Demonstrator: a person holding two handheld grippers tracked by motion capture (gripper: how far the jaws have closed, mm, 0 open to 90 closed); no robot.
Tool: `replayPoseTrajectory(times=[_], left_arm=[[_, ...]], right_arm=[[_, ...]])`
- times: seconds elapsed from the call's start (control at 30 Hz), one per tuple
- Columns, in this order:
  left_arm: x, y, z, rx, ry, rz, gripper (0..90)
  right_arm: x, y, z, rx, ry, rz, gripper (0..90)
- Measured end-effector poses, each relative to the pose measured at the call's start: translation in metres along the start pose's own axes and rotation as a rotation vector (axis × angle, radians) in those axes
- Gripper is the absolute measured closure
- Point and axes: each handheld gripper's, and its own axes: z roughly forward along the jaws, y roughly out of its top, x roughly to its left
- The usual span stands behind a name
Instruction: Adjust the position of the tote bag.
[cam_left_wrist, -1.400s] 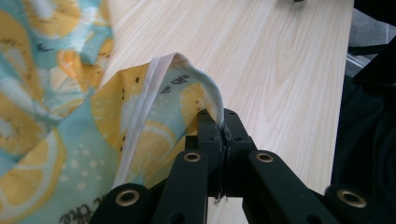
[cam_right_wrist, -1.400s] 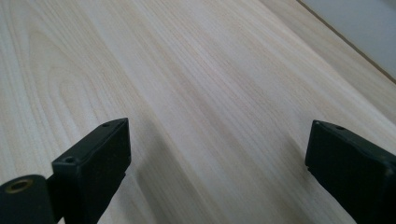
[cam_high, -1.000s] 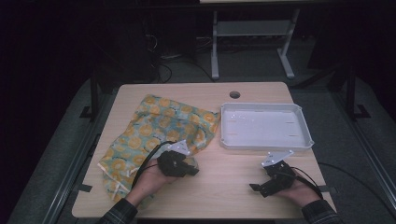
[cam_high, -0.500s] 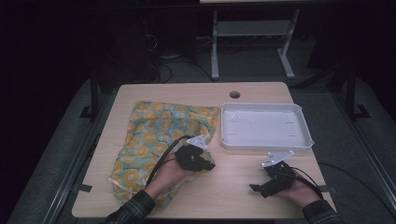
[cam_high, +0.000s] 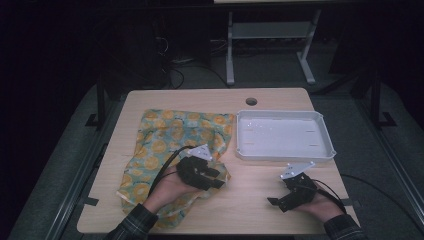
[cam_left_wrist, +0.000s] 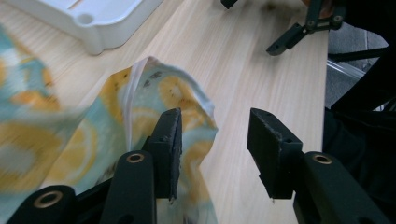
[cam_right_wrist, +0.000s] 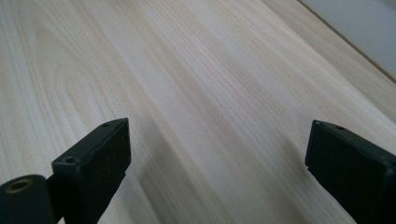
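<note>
A cloth (cam_high: 170, 135) printed with orange slices on pale teal lies rumpled on the left half of the wooden table (cam_high: 250, 175). My left gripper (cam_high: 220, 179) hovers over its near right corner. Its jaws have just been opening and now stand apart. In the left gripper view a fold of the cloth (cam_left_wrist: 154, 93) lies beside the left pad (cam_left_wrist: 173, 140), and no pad presses on it; the left gripper (cam_left_wrist: 215, 140) is open. My right gripper (cam_high: 275, 202) rests near the table's front right, open, and the right gripper (cam_right_wrist: 217, 149) has only bare wood between its jaws.
A white tray (cam_high: 285, 155) with nothing in it stands at the right, behind the right gripper; its corner (cam_left_wrist: 93, 28) lies close beyond the cloth. A round cable hole (cam_high: 251, 101) sits near the far edge. Dark floor and a metal stand surround the table.
The left gripper moved right and a little up, dragging the cloth's near edge along, and then let go of it as the jaws opened. The right hand stayed put.
</note>
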Motion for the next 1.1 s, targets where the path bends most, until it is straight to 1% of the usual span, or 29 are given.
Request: replayPoseTrajectory(times=[0.17,0.2,0.23,0.33,0.4,0.47,0.5,0.57,0.63,0.67,0.73,0.77,0.83,0.9,1.0,1.03,1.1], left_arm=[[-0.001,-0.014,-0.025,-0.024,0.015,-0.021,51.9],[0.000,-0.017,-0.031,-0.029,0.024,-0.015,51.8],[0.000,-0.020,-0.036,-0.034,0.031,-0.018,51.6],[0.000,-0.032,-0.053,-0.059,0.056,-0.037,51.4],[0.001,-0.041,-0.065,-0.067,0.085,-0.044,50.8],[0.003,-0.051,-0.077,-0.076,0.117,-0.058,50.7],[0.005,-0.056,-0.083,-0.081,0.133,-0.067,50.6],[0.008,-0.067,-0.094,-0.095,0.163,-0.093,50.3],[0.013,-0.078,-0.105,-0.102,0.195,-0.112,50.0],[0.014,-0.084,-0.110,-0.108,0.210,-0.135,50.0],[0.018,-0.095,-0.119,-0.116,0.234,-0.161,49.6],[0.019,-0.100,-0.123,-0.119,0.249,-0.174,49.1],[0.023,-0.110,-0.130,-0.120,0.278,-0.185,48.7],[0.025,-0.119,-0.136,-0.121,0.301,-0.205,47.9],[0.027,-0.130,-0.145,-0.120,0.339,-0.229,47.0],[0.027,-0.134,-0.146,-0.129,0.353,-0.243,46.7],[0.029,-0.140,-0.151,-0.127,0.374,-0.255,46.0]], right_arm=[[0.000,0.001,0.000,0.001,0.001,0.004,6.1],[0.000,0.001,0.000,0.002,0.000,0.004,6.1],[0.001,0.001,0.000,0.002,0.001,0.004,6.1],[0.003,0.003,-0.001,0.002,0.012,0.011,6.5],[0.004,0.006,-0.002,0.002,0.030,-0.007,6.6],[0.009,0.010,-0.003,-0.009,0.030,-0.019,9.5],[0.010,0.011,-0.003,-0.017,0.039,-0.026,11.0],[0.014,0.016,-0.003,-0.030,0.054,-0.030,12.7],[0.018,0.021,-0.002,-0.038,0.070,-0.023,13.9],[0.019,0.024,0.000,-0.045,0.080,-0.023,14.9],[0.024,0.030,0.002,-0.049,0.097,-0.033,18.1],[0.026,0.033,0.004,-0.052,0.099,-0.045,19.5],[0.031,0.039,0.008,-0.056,0.115,-0.055,23.2],[0.035,0.045,0.011,-0.061,0.130,-0.054,26.3],[0.039,0.054,0.016,-0.080,0.149,-0.064,30.2],[0.040,0.058,0.017,-0.087,0.154,-0.067,31.5],[0.041,0.065,0.021,-0.109,0.172,-0.070,34.3]])
